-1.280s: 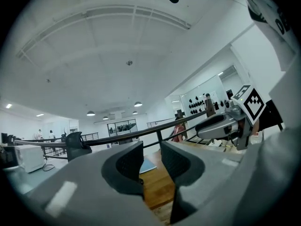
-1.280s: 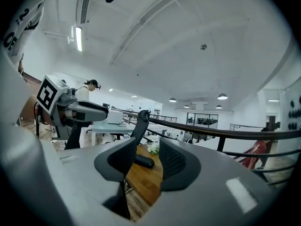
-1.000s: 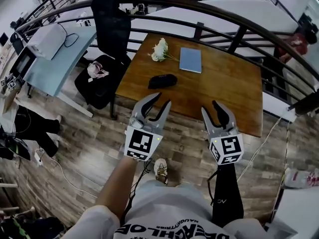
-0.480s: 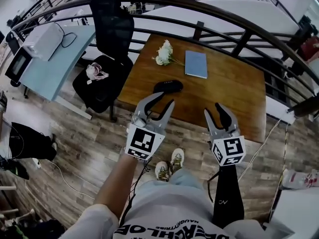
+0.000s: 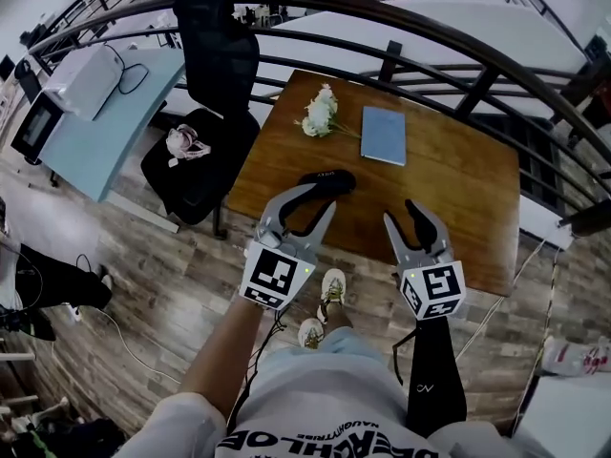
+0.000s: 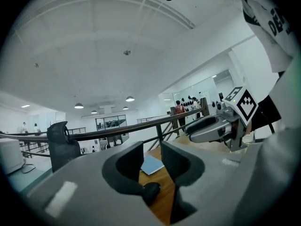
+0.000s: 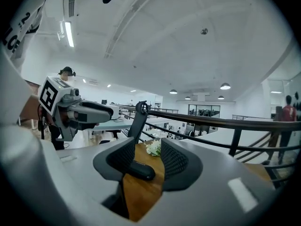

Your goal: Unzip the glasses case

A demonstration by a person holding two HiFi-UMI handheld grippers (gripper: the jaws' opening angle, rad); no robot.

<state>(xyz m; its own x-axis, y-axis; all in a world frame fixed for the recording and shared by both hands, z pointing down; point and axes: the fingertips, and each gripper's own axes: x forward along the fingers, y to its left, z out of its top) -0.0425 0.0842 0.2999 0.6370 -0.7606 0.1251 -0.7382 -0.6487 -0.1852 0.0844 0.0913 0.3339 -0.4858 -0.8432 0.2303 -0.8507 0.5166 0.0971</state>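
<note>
Head view: brown table (image 5: 458, 189) stands against a dark railing (image 5: 449, 29), with a black chair (image 5: 215, 55) at its left end. On the table lie a black case (image 5: 327, 177), white flowers (image 5: 320, 113) and a blue notebook (image 5: 384, 134).

Case: lies flat near the table's near edge, toward the left side, well apart from flowers and notebook, which sit further back. It looks closed; the zip is too small to make out.

Left gripper (image 5: 315, 197): held out over the near table edge, tips just short of the case in this view. Jaws stand apart, nothing between the pads. Left gripper view confirms this: clear gap, with table, case and notebook seen through it beyond the tips. No contact with the case visible.

Right gripper (image 5: 401, 213): held beside the left one, near the same table edge and to the right of the case. Jaws apart, pads bare. Right gripper view shows the case low in the gap and the flowers behind it, both beyond the tips.

The person's shoes (image 5: 331, 284) stand on the plank floor (image 5: 162, 284) below the grippers.
</note>
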